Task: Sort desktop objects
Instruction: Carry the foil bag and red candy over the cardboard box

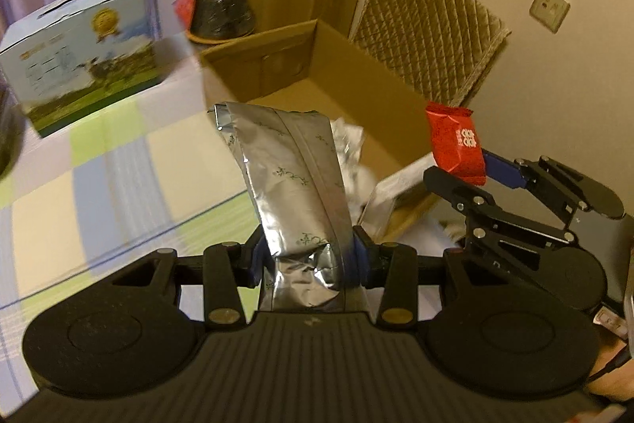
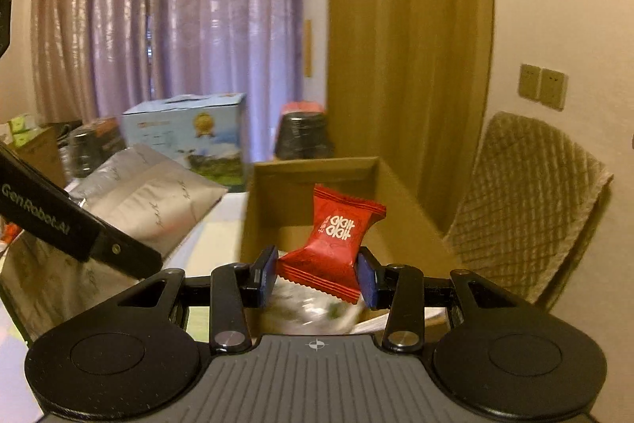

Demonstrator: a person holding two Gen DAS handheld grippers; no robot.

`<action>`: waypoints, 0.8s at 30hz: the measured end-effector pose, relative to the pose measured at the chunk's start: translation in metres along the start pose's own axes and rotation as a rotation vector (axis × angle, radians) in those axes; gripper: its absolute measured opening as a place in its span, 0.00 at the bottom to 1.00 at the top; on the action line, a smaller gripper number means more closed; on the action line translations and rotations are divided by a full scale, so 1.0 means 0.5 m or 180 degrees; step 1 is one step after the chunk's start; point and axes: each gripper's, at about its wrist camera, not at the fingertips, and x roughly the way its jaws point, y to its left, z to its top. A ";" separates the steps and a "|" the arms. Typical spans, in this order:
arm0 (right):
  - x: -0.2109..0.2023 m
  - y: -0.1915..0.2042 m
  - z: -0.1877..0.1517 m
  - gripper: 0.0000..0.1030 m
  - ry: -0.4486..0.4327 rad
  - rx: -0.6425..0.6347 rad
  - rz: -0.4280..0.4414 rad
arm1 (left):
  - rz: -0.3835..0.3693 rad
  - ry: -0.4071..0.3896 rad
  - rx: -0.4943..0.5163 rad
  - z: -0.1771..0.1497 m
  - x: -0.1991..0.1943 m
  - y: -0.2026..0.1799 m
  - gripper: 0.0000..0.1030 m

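My left gripper is shut on a silver foil pouch with a green vine print, held upright above the checked tablecloth near the open cardboard box. The same silver foil pouch shows at the left of the right wrist view. My right gripper is shut on a small red candy packet with white characters, held over the cardboard box. In the left wrist view the right gripper holds the red candy packet over the box's right rim. White wrappers lie inside the box.
A blue printed carton stands on the table at the left. A black pot with a red label sits behind the box. A quilted chair back stands to the right by the wall. Curtains hang behind.
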 end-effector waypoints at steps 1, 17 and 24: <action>0.005 -0.013 0.003 0.38 0.0009 0.0007 -0.0012 | -0.0006 -0.0005 0.0000 0.015 0.011 -0.007 0.37; 0.154 -0.129 0.064 0.38 0.0157 -0.0237 0.0144 | -0.0210 -0.0023 -0.0528 0.164 0.156 0.001 0.37; 0.216 -0.152 0.075 0.38 0.0216 -0.0323 0.0235 | -0.0282 -0.0027 -0.0878 0.186 0.206 0.028 0.37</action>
